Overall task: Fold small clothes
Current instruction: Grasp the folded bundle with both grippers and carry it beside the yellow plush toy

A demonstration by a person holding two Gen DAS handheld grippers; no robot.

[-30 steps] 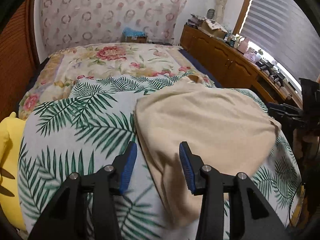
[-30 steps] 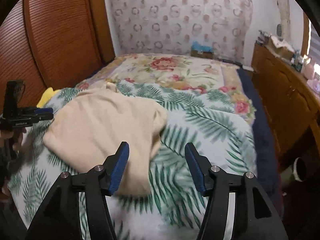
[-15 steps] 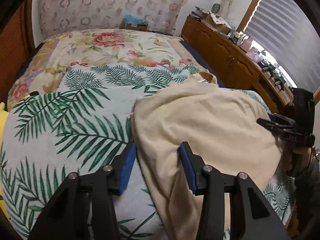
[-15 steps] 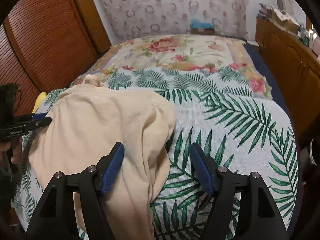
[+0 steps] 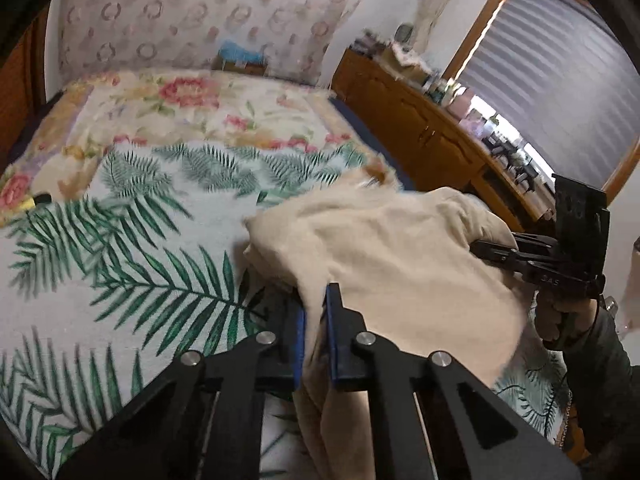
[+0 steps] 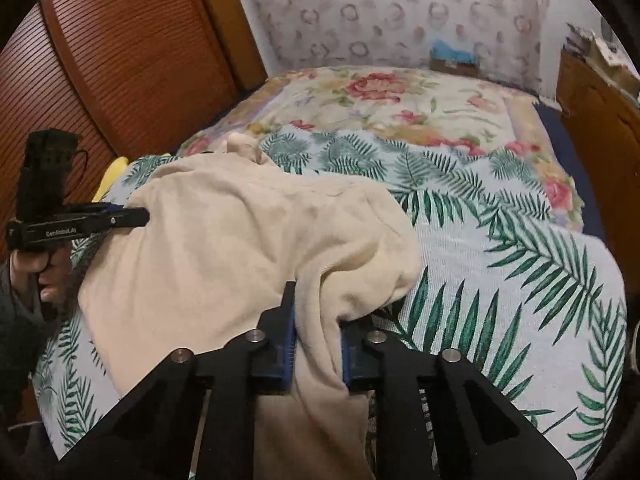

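A cream garment (image 5: 392, 256) lies rumpled on the palm-leaf bedspread (image 5: 120, 280). My left gripper (image 5: 316, 304) is shut on the garment's near left edge, with a fold of cloth pinched between the blue pads. In the right wrist view, the jaws of my right gripper (image 6: 318, 312) are closing on a thick fold at the near right edge of the garment (image 6: 224, 240), and the pads press on the cloth. Each gripper also shows in the other's view: the right gripper (image 5: 480, 246) at the cloth's far side, the left gripper (image 6: 142, 214) likewise, each held by a hand.
A floral quilt (image 6: 400, 96) covers the far half of the bed. A wooden cabinet (image 5: 420, 120) with clutter on top runs along the right side under a blinded window (image 5: 560, 64). A louvred wooden door (image 6: 120, 60) stands on the left. A yellow item (image 6: 112, 172) lies beside the bed.
Both grippers were open over the garment's side edges and have now closed on them. The right gripper came down and forward onto the cloth. The garment has bunched up between the two.
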